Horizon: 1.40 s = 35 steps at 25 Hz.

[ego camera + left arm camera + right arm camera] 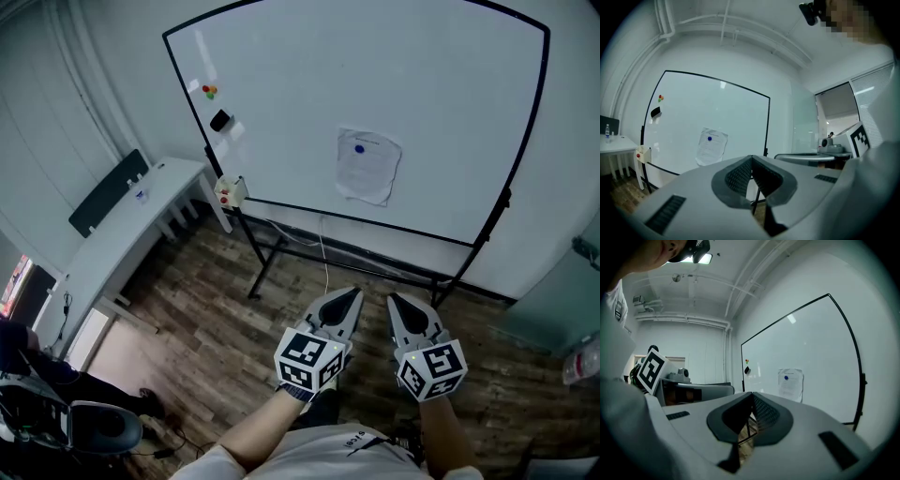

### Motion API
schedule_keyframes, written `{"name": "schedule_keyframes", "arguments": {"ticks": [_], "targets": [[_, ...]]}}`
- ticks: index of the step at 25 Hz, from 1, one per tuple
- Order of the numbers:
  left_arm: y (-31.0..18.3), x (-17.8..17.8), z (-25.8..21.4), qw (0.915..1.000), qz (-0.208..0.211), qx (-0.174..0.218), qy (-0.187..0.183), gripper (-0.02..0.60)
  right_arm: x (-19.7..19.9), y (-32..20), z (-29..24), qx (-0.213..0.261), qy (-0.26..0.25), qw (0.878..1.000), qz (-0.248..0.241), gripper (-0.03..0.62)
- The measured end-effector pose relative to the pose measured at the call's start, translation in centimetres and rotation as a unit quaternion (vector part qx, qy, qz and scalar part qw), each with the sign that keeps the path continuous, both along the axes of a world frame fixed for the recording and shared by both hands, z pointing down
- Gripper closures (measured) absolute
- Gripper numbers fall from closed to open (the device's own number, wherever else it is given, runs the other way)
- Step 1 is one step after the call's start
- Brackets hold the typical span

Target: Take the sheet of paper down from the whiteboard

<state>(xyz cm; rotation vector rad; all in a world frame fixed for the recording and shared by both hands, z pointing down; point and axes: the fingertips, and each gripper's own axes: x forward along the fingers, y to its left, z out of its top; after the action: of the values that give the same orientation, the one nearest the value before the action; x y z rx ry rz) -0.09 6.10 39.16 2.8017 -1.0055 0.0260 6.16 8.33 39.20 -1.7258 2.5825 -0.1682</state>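
Standing well apart from the whiteboard (450, 94), with left claw (353, 293) and right claw (394, 300) both pressed together, empty, aimed level toward it, likely for the approach. Hanging near its lower edge, under 1 blue magnet (359, 148) holding it up: sheet of paper (370, 173).

The head camera looked steeply down over the left gripper (352, 294) and right gripper (394, 300), well back from the whiteboard (450, 112). Each gripper camera looked level along its own fingers (736, 180) toward that board. All three views shared the board and its sheet of paper (368, 166).
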Motion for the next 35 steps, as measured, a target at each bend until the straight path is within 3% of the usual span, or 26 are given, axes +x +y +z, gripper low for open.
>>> {"name": "schedule_keyframes", "arguments": {"ticks": [18,31,35], "targets": [[-22.4,2.2,0.5,0.9990,0.039,0.022,0.000,0.569,3.1,-21.1,-0.3,-0.013,0.026,0.996,0.088,0.580],[-33.4,6.5,2.0,0.9997,-0.001,0.024,-0.005,0.569,9.9,-32.5,0.9,-0.021,0.039,0.994,0.098,0.576],[-36.5,8.3,1.4,0.9990,-0.023,0.038,0.003,0.569,12.5,-36.2,1.1,-0.024,0.059,0.994,0.087,0.528]]}}
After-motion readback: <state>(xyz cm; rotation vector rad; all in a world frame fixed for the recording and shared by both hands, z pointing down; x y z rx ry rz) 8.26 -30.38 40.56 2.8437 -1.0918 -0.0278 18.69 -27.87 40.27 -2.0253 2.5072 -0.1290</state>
